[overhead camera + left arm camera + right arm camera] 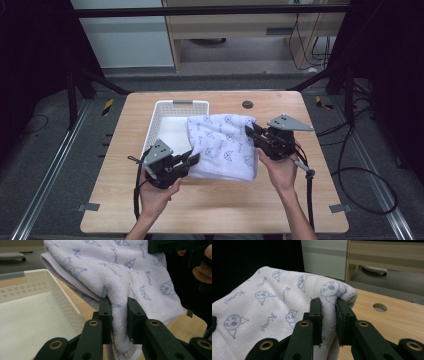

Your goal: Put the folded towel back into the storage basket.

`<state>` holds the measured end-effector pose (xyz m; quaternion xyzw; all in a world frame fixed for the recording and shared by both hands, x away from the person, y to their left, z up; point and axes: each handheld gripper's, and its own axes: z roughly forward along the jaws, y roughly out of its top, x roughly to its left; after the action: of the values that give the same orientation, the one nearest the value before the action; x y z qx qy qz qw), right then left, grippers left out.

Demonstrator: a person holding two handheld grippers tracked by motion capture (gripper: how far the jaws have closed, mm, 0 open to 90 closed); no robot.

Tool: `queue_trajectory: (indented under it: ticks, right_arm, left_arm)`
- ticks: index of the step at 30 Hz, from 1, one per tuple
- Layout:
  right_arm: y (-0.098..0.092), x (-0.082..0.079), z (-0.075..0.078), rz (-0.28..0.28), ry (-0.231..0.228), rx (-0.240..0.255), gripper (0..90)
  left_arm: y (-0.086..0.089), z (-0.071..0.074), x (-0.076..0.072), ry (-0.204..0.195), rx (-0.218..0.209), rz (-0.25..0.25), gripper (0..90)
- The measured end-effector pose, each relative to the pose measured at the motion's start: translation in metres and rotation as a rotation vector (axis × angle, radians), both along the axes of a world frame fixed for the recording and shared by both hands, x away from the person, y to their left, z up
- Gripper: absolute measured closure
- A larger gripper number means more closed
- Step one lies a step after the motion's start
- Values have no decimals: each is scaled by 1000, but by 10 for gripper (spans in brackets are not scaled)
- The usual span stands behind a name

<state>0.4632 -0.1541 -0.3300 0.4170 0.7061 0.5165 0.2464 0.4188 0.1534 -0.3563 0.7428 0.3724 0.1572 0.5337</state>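
Wooden table [215, 200], round hole near its far edge; dark floor, cables and pale cabinets behind.

Left gripper [192, 159]: jaws clamped on a fold of the towel [225, 145], cloth bunched between the pads and spilling below them in the left gripper view. Gripper lies nearly level, pointing right and slightly away; grey plate on top. Left hand [157, 192] cups it from beneath, forearm entering from the bottom edge.

Right gripper [250, 131]: jaws clamped on the towel's far right corner, a rounded roll of fabric pinched between the pads in the right gripper view. Gripper points left, grey plate on top, cable trailing down. Right hand [282, 170] grips it from below, forearm angled in from bottom right.

Towel: white, blue cartoon print, folded; stretched between the two grippers, near corner at the left, far corner at the right. Its left part overlaps the basket [172, 107].

Basket: white, perforated walls, on the table left of centre.
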Motion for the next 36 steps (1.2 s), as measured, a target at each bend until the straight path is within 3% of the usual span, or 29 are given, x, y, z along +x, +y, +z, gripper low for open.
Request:
queue_trajectory:
  ticks: [5, 18, 36]
  right_arm:
    - [13, 7, 5, 15, -10, 7, 772]
    - [47, 23, 14, 42, -31, -5, 774]
    - [83, 43, 17, 65, -38, 24, 774]
  left_arm:
    - [18, 8, 2, -10, -38, 30, 756]
    - [45, 12, 7, -21, -47, 93, 761]
    - [74, 17, 17, -42, -13, 187, 761]
